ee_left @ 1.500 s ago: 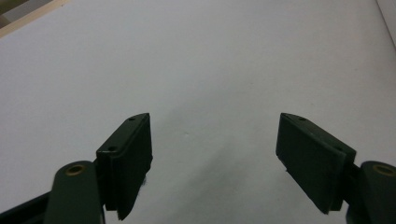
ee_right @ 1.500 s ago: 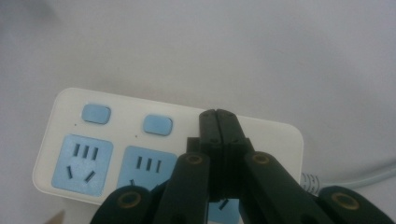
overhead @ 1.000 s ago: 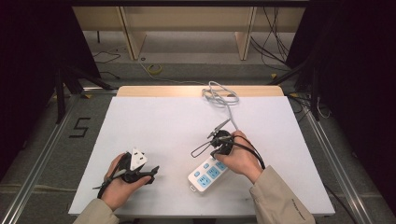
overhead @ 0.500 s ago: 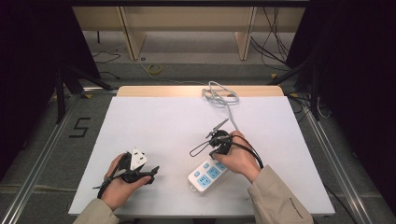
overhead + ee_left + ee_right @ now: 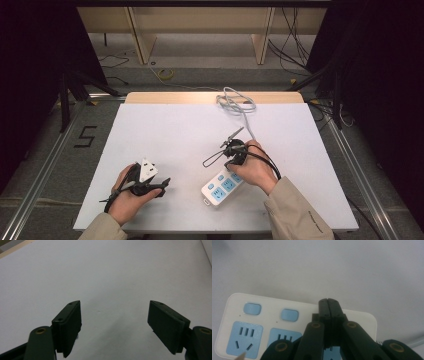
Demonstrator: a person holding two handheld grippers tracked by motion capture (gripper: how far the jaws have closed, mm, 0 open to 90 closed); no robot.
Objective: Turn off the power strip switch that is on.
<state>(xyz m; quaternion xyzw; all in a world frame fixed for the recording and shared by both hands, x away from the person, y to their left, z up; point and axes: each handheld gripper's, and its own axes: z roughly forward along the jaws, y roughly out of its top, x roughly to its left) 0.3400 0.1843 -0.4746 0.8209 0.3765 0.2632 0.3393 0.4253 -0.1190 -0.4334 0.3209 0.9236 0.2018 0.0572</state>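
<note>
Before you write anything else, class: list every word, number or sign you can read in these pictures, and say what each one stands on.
"5": dark digit marked on the grey floor left of the table.
Power strip: no readable word or brand; its blue switches and sockets carry no legible marks.
Nothing else is readable.

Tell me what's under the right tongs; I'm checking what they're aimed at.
Under the shut right tongs lies the white power strip, with blue switches and sockets on the white table. The tongs cover the strip's third socket.
</note>
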